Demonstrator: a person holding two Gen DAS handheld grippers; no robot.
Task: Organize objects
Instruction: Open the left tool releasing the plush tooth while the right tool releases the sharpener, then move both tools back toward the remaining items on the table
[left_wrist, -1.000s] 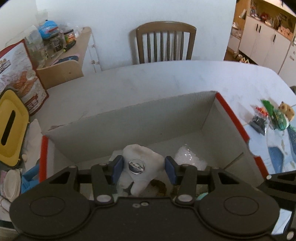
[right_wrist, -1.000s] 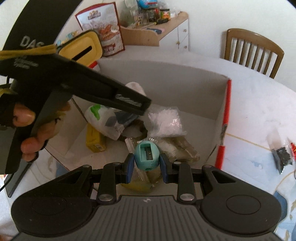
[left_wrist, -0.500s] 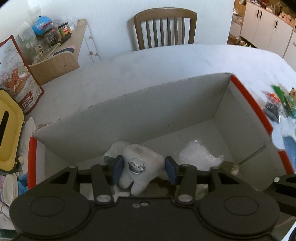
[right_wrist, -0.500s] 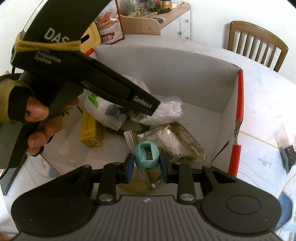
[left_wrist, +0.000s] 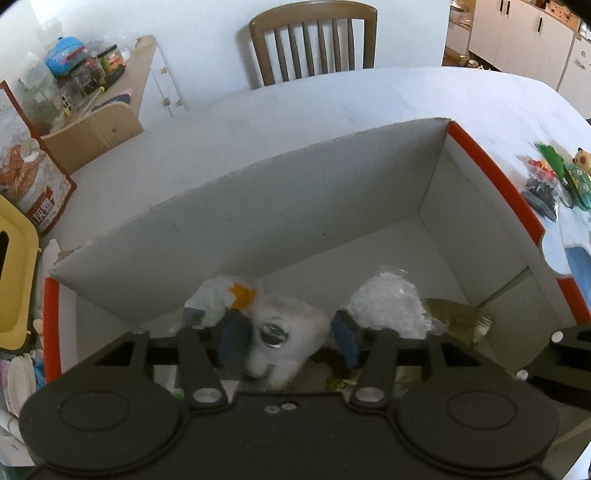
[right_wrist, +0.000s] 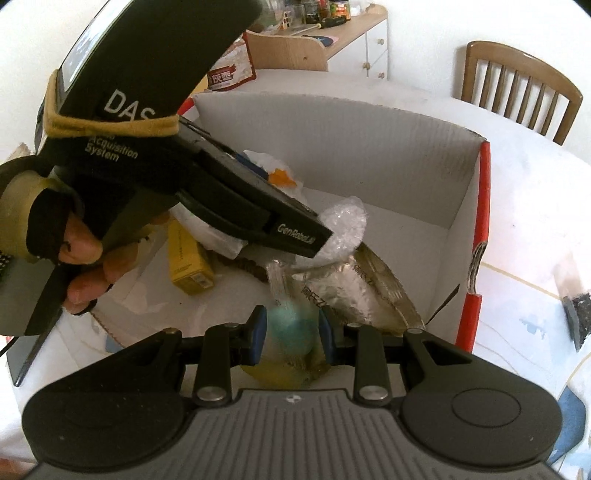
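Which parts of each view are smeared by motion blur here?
Left wrist: the white tooth toy and blue pads in the left claw are smeared, the box wall sharp. Right wrist: the teal object in the right claw is smeared.

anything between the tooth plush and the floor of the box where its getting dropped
No bare floor shows straight under the tooth plush. It sits between the left hand-held gripper fingers above a heap in the cardboard box: a white plastic bag to its left and a clear crinkly bag to its right. It would likely land on those.
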